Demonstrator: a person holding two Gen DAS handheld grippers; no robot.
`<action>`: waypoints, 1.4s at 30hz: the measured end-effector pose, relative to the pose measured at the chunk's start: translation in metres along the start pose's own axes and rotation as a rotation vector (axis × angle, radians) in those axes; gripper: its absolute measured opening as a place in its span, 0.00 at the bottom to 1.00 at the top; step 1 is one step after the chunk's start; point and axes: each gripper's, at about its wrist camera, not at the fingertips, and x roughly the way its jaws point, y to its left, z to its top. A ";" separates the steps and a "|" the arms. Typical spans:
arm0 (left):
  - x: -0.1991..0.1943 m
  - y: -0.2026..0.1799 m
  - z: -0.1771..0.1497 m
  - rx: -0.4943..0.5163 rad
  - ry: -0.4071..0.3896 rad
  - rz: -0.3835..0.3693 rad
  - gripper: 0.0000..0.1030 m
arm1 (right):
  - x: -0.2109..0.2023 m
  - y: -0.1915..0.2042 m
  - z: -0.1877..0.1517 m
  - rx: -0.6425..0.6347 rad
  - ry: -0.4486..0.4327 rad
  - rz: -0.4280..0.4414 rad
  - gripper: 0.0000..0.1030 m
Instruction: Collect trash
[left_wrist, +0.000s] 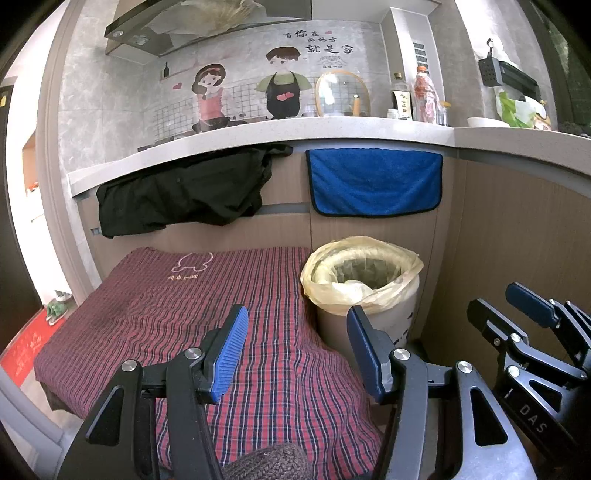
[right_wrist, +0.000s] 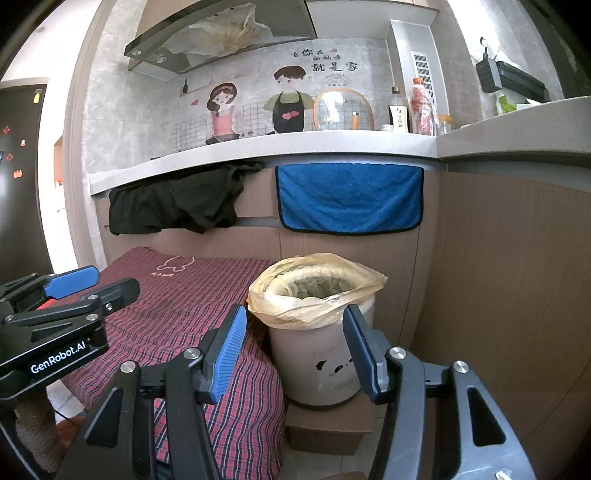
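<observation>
beside one lined bin (right_wrist: 317, 332): two hand-held grippers (left_wrist: 297, 354) (right_wrist: 295, 350), both gaping, empty.

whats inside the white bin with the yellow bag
The white panda-print bin holds a yellowish plastic liner. The left wrist view shows a pale crumpled lump low inside; the rim hides the bottom.

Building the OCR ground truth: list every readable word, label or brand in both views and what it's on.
"GenRobot.AI": on the left hand-held gripper body, right wrist view.
"DAS": on the right hand-held gripper body, left wrist view; cut off.
"有你在的地方 就是家": on the wall sticker, small characters uncertain.
Dark bottle label: too small to read.
Plaid cloth embroidery: blurred, unreadable.
Trash bin print: too faint.
</observation>
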 end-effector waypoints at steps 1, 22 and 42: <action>0.000 0.000 0.000 0.000 0.000 0.000 0.55 | 0.001 -0.001 0.000 0.000 0.001 0.003 0.50; 0.002 0.000 -0.006 -0.006 0.013 -0.002 0.55 | 0.006 -0.007 0.004 0.001 -0.005 -0.001 0.50; 0.004 0.000 -0.007 -0.007 0.022 -0.004 0.55 | 0.005 -0.008 0.004 0.003 -0.009 -0.004 0.50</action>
